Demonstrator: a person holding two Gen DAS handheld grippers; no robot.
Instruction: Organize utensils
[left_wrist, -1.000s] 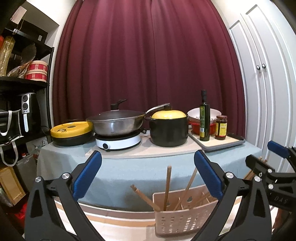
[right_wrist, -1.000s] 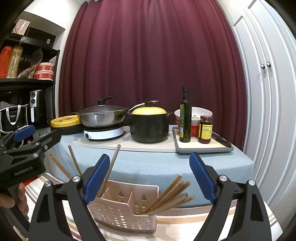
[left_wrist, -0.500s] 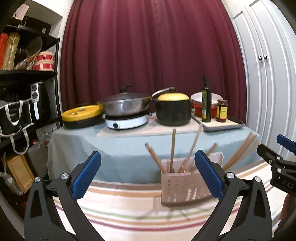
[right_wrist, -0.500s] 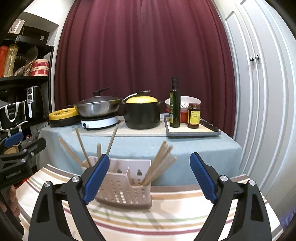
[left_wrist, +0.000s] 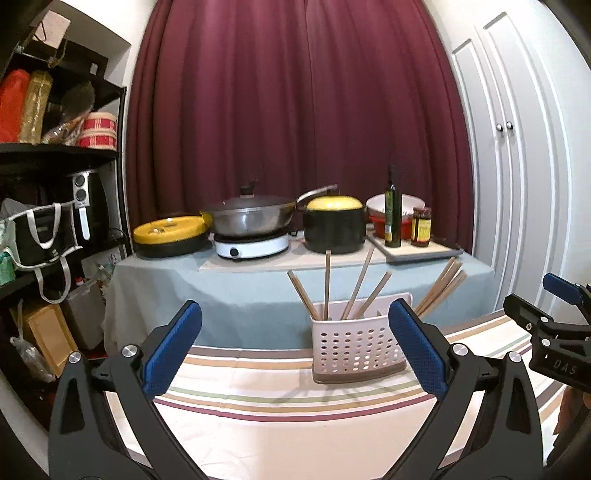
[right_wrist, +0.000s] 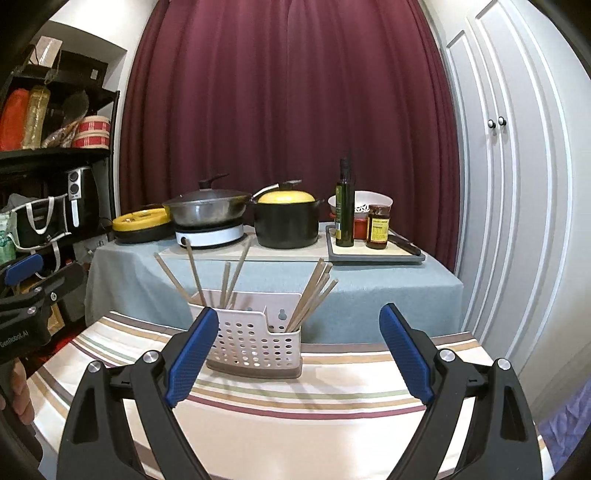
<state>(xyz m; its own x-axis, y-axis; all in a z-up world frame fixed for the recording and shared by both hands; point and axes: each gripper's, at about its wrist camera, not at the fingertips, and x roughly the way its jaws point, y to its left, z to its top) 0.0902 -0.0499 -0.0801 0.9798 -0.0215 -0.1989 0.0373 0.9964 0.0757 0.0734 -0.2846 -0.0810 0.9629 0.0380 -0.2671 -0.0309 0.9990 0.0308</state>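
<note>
A pale perforated utensil holder (left_wrist: 352, 349) (right_wrist: 255, 341) stands near the far edge of a striped tablecloth (left_wrist: 295, 417) (right_wrist: 295, 402). Several wooden chopsticks (left_wrist: 327, 284) (right_wrist: 194, 273) lean in its left compartment, and a bundle of chopsticks (left_wrist: 441, 290) (right_wrist: 314, 293) fans out of its right one. My left gripper (left_wrist: 295, 349) is open and empty, hovering short of the holder. My right gripper (right_wrist: 295, 349) is also open and empty, in front of the holder. Each gripper shows at the edge of the other's view.
Behind the striped table, a blue-covered counter (right_wrist: 369, 280) carries a wok on a hotplate (right_wrist: 207, 212), a black pot with yellow lid (right_wrist: 286, 218), an oil bottle (right_wrist: 344, 206) and a jar (right_wrist: 377, 230). Dark shelves (left_wrist: 48, 206) stand left, white cabinet doors (right_wrist: 517, 184) right.
Both grippers have pulled back and risen from the holder, so it now looks smaller and the striped tablecloth shows in front. Both stayed open and empty.
</note>
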